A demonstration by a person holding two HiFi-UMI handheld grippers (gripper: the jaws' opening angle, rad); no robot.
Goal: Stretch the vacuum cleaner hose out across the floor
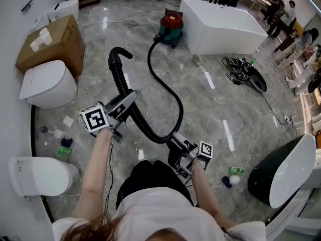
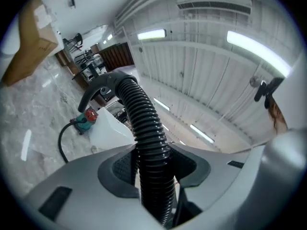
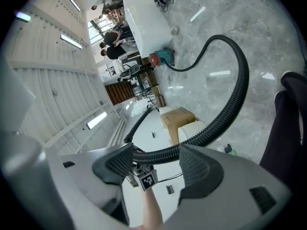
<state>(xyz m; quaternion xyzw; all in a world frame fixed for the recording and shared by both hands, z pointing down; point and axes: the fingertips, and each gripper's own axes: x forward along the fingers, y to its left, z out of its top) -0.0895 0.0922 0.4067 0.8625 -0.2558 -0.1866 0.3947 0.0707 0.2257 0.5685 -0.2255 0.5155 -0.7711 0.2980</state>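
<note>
Two grippers, both clamped on the black ribbed hose (image 1: 119, 79). The left gripper (image 1: 130, 96) grips just below the curved nozzle end (image 1: 119, 53), which sticks up. The right gripper (image 1: 176, 138) holds the bottom of the loop. From there the hose curves back to the red-teal vacuum cleaner (image 1: 170, 26) beside a white bathtub (image 1: 220, 26). The hose-to-canister joint is too small to read. Glossy grey marble floor (image 1: 210, 114); toilet (image 1: 47, 84) and cardboard box (image 1: 50, 41) at left.

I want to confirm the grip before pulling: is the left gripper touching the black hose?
Touching. The left gripper view shows the hose running between the fingers of the left gripper, which press against its ribbed sides.
</note>
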